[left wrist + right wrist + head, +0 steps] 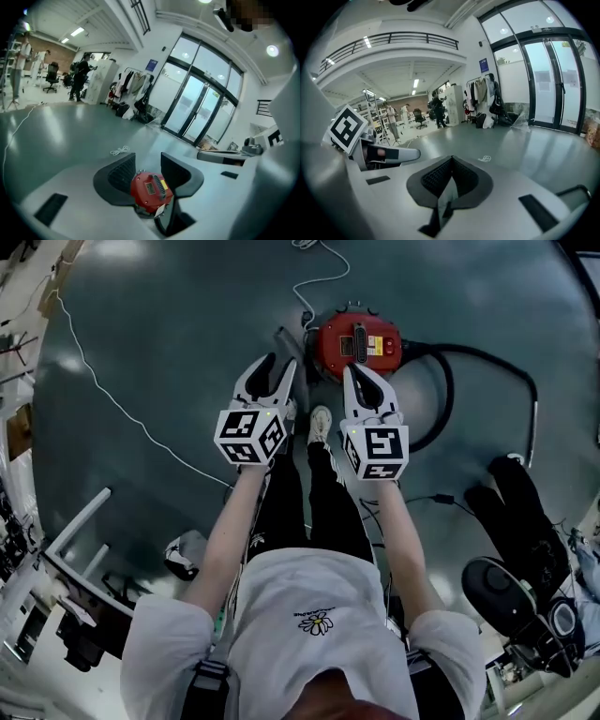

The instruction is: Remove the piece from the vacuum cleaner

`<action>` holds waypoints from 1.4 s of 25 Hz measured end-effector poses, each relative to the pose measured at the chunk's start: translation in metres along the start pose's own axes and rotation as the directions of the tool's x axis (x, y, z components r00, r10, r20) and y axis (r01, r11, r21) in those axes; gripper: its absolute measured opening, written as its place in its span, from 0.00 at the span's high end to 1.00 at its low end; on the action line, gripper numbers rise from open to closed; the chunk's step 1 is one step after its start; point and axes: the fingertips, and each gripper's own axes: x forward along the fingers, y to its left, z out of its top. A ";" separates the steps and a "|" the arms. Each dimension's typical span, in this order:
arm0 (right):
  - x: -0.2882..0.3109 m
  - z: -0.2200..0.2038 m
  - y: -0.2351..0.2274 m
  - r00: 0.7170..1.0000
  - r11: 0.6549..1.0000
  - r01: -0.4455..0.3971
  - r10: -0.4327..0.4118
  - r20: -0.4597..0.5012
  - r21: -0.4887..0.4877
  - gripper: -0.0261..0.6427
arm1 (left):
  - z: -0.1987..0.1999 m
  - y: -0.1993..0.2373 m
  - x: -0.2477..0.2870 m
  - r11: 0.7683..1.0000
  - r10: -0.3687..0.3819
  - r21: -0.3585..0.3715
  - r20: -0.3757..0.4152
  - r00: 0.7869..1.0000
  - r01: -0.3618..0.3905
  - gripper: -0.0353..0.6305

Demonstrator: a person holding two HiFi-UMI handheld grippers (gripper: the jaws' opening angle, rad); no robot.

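Your left gripper [148, 161] is released: its fingers [117, 178] stand wide apart with nothing pressed between them. Your right gripper [451, 159] is clenched, fingers [436, 180] meeting at the tips and empty.

The vacuum [359, 345] sits on the floor just beyond both sets of fingertips. In the left gripper view it shows through the gap between the open fingers, past their tips and not touched. In the head view it lies straight ahead of the right fingertips and a little right of the left ones.

It is a squat red canister with a black handle [360, 341] on top. Expect the body to be hard, fairly heavy and smooth, so the pads could slip on its rounded shell. The black hose [450, 381] leaves the side away from your left fingers and loops off past the right gripper. It should be light, ribbed and bendy. Which piece comes off cannot be told from here. If it is the hose, grip it at the stiff collar where it meets the body, not on the soft run, and steady the canister by the handle with the other fingers.

The floor [169, 352] under the fingers is glossy grey-green, so the canister may slide when you pull. A white cord [122, 409] trails across it, well to the outside of your left fingers. Far beyond the fingertips is an open hall with glass doors [197, 108] and a clothes rack [133, 84].
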 end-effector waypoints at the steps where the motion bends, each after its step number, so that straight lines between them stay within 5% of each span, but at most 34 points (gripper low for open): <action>1: 0.021 -0.018 -0.006 1.000 1.000 0.002 -0.002 -0.030 -0.003 0.95 | -0.019 0.019 0.021 0.999 0.028 -0.027 -0.031 0.999 -0.029 0.72; 8: 0.145 -0.152 -0.045 0.965 0.998 0.011 -0.028 -0.260 -0.065 0.95 | -0.152 0.113 0.126 0.979 0.136 -0.109 -0.266 0.954 -0.170 0.72; 13: 0.186 -0.195 -0.061 0.946 0.996 0.010 -0.038 -0.322 -0.091 0.95 | -0.215 0.131 0.159 0.957 0.151 -0.177 -0.378 0.913 -0.231 0.72; 17: 0.201 -0.209 -0.060 0.932 0.995 0.009 -0.042 -0.359 -0.095 0.95 | -0.232 0.147 0.164 0.927 0.186 -0.228 -0.412 0.892 -0.299 0.72; 23: 0.213 -0.227 -0.054 0.904 0.994 -0.010 -0.038 -0.426 -0.109 0.95 | -0.235 0.153 0.177 0.935 0.159 -0.208 -0.479 0.863 -0.288 0.72; 28: 0.211 -0.232 -0.057 0.887 0.998 0.033 -0.055 -0.459 -0.056 0.95 | -0.237 0.149 0.172 0.937 0.123 -0.231 -0.481 0.868 -0.262 0.89; 35: 0.213 -0.233 -0.061 0.869 0.998 0.065 -0.053 -0.491 0.008 0.95 | -0.245 0.155 0.166 0.949 0.133 -0.198 -0.457 0.879 -0.246 0.91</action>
